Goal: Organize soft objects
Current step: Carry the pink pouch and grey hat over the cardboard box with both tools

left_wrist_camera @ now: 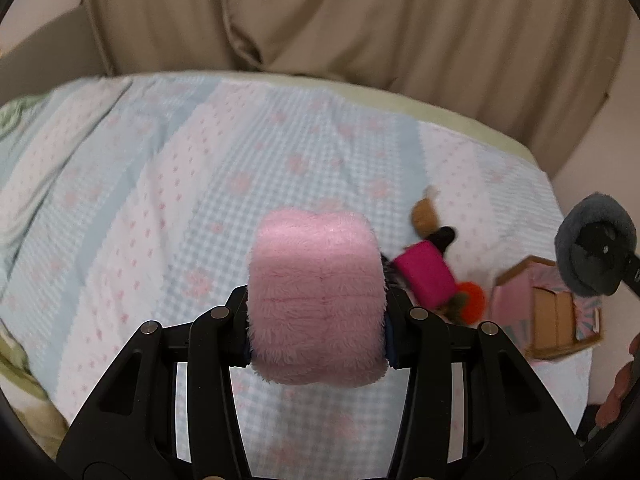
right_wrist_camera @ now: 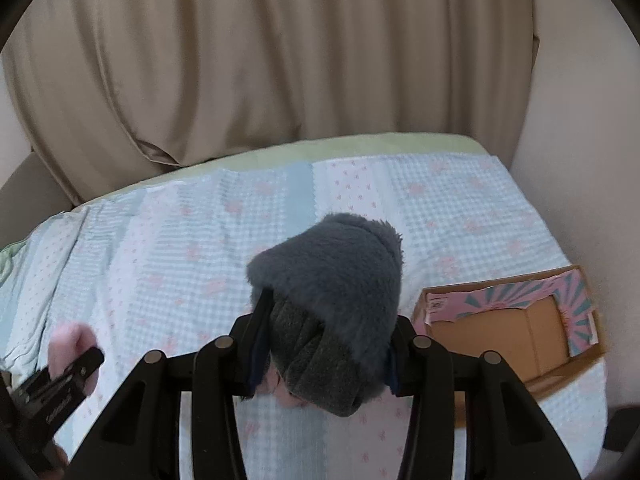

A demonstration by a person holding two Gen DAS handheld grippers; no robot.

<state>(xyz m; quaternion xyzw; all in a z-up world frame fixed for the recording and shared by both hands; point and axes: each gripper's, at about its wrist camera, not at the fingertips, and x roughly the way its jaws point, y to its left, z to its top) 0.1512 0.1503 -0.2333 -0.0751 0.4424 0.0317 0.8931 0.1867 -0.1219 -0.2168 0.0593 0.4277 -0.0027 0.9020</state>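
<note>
My left gripper [left_wrist_camera: 318, 328] is shut on a fluffy pink soft object [left_wrist_camera: 316, 296] and holds it above the bed. It shows at the left edge of the right wrist view [right_wrist_camera: 70, 338]. My right gripper [right_wrist_camera: 324, 356] is shut on a fuzzy grey soft object [right_wrist_camera: 332, 300], with a bit of pink fabric under it; it also shows in the left wrist view [left_wrist_camera: 592, 240]. A stuffed toy with a magenta body [left_wrist_camera: 426, 274], brown head and orange part lies on the blanket right of my left gripper. An open cardboard box [right_wrist_camera: 520, 320] sits on the bed at the right.
The bed is covered by a light blue and white checked blanket [left_wrist_camera: 200, 184] with pink marks. Beige curtains [right_wrist_camera: 260, 60] hang behind the bed. The box also shows in the left wrist view [left_wrist_camera: 556, 312]. A green cloth [left_wrist_camera: 16, 120] lies at the far left.
</note>
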